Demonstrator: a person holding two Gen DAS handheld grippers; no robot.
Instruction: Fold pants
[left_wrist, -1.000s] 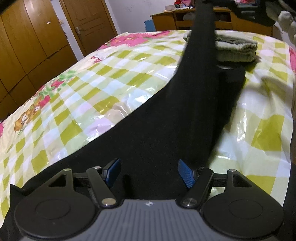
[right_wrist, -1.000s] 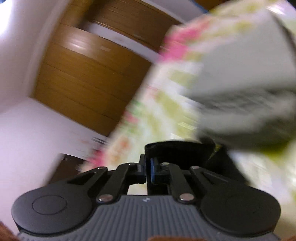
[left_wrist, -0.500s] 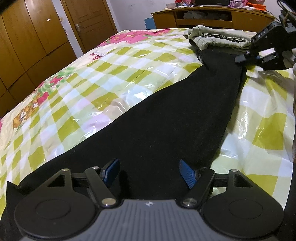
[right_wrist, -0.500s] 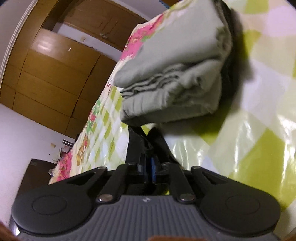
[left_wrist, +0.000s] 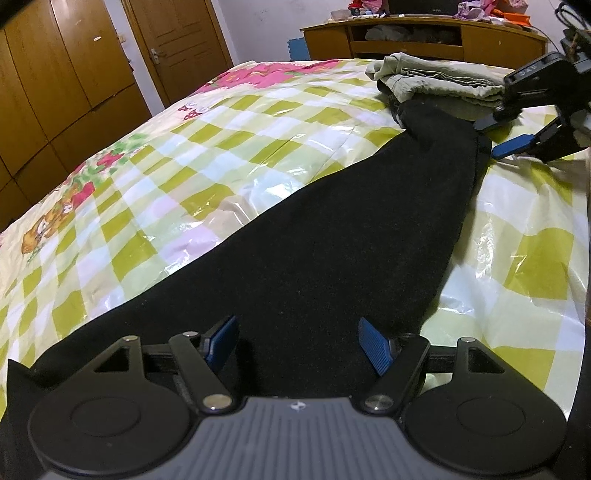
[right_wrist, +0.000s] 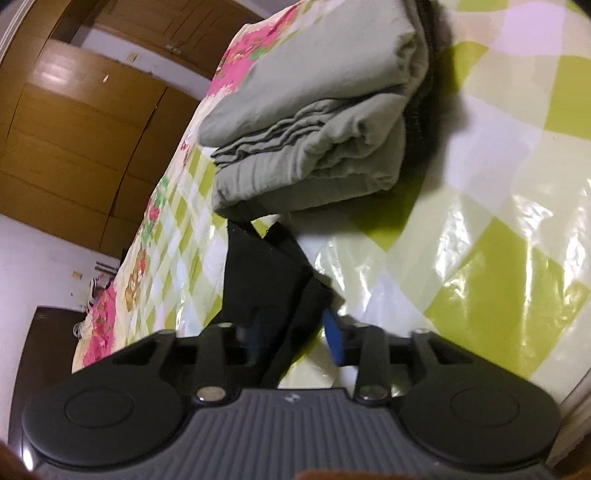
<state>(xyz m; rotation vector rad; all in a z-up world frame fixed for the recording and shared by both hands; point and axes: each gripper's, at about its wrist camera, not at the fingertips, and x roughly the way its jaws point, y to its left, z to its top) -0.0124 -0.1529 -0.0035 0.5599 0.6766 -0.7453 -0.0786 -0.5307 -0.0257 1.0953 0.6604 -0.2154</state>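
Black pants (left_wrist: 332, 240) lie stretched flat on the checked bed cover, running from under my left gripper to the far leg end (right_wrist: 258, 266). My left gripper (left_wrist: 299, 343) is open, hovering just above the near end of the pants, blue pads apart. My right gripper (right_wrist: 295, 332) is open with the leg end lying between its fingers; it also shows in the left wrist view (left_wrist: 495, 136) at the far right, beside the pants' end.
A stack of folded grey-green clothes (right_wrist: 314, 122) sits right behind the leg end, also seen in the left wrist view (left_wrist: 439, 81). The glossy yellow-green checked cover (left_wrist: 221, 177) spreads left. Wooden wardrobes, a door and a cluttered desk (left_wrist: 406, 37) stand beyond the bed.
The right gripper lowered the lifted pant leg onto the bed beside the folded stack, then opened and released it. The left gripper stayed open in place.
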